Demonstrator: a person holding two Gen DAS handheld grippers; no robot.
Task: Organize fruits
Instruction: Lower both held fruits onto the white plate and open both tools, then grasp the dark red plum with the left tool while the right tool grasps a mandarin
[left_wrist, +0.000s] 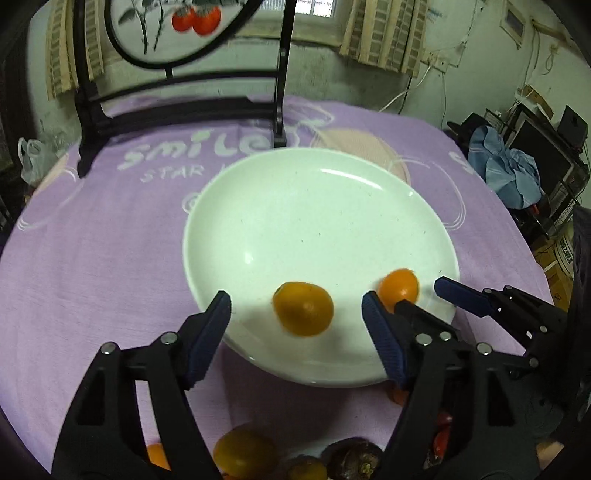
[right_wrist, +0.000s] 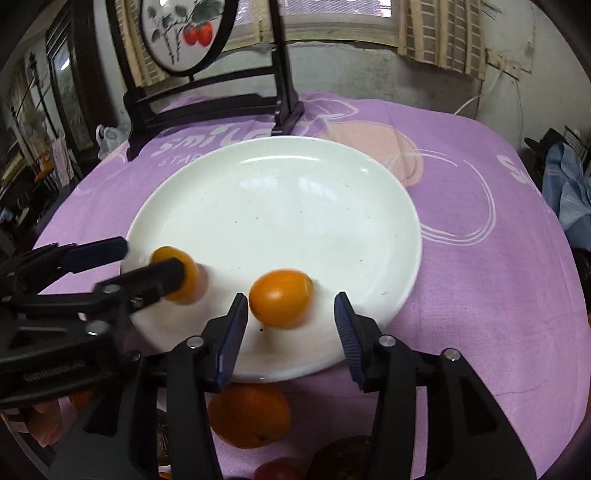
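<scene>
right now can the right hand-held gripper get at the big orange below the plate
Probably yes: the big orange lies on the cloth just under the open right hand-held gripper, nothing covering it, though the plate rim sits close.

A purple tablecloth covers the table. Behind it stand a black-framed round painting, a stained wall, and curtained windows.

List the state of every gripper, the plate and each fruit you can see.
left gripper: open, empty
right gripper: open, empty
white plate: flat on the purple cloth, holding two fruits
left kumquat: on the plate, free
right kumquat: on the plate, free
large orange: on the cloth, off the plate
</scene>
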